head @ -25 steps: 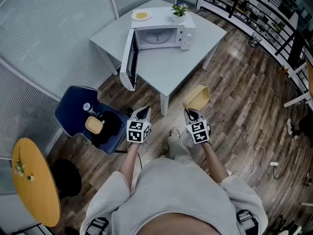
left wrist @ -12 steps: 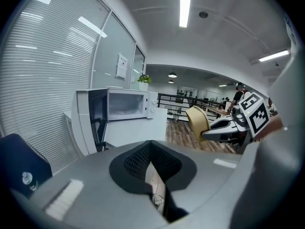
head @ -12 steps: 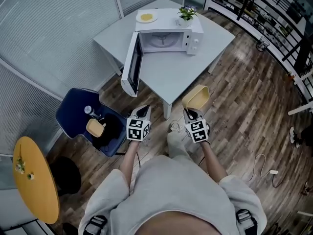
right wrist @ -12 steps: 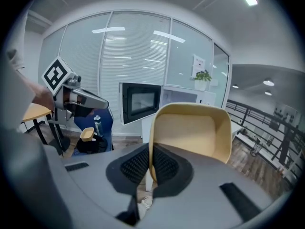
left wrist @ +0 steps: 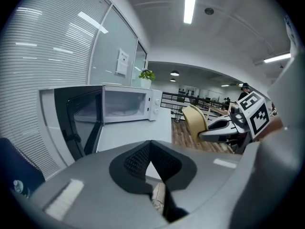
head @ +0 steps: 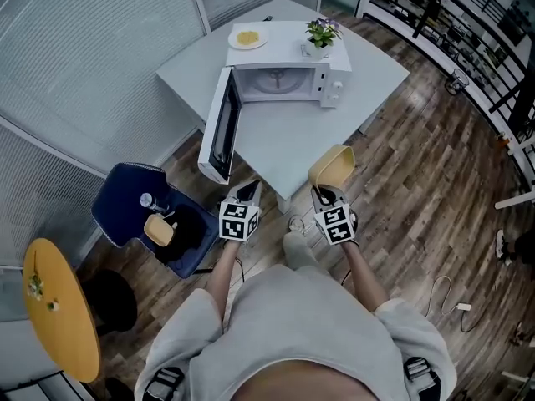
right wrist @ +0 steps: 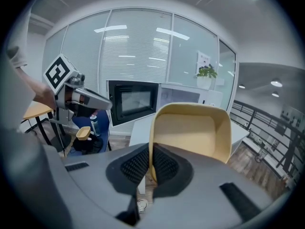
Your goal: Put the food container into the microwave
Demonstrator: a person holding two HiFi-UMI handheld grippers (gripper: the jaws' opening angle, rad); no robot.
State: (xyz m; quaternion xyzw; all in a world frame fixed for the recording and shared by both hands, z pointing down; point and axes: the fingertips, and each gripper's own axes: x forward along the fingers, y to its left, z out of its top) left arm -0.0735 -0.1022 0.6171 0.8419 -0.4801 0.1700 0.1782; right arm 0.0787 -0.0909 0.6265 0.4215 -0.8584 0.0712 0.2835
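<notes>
A wood-plank floor [head: 418,165] is spreading across an office corner closed in by glass walls with blinds [head: 84,48]. Nearest, the person is holding both tools out in front, side by side and at about the same height. The left tool [head: 248,190] is pointing toward the white bench [head: 368,65], its jaws pressed together at the tips with nothing between them. The right tool [head: 324,192] is clamping the food container [head: 333,167], a pale yellow tub with rounded corners. One wall of the tub is sitting between the closed pads. The tub is hanging tilted on its side, its hollow turned back toward the person. It is hovering in the air just at the near corner of the bench, well short of the microwave [head: 284,78].

Off to the left, beside the bench, a blue chair [head: 125,203] is carrying a bottle [head: 149,201] and a small yellow bowl [head: 159,230].

Farther on, the white microwave is standing toward the back of the bench. Its door [head: 219,128] is swung wide open to the left, and the cavity is facing the person. On top of it, a plate [head: 247,38] with something yellow and a small potted plant [head: 320,36] are resting side by side.
</notes>
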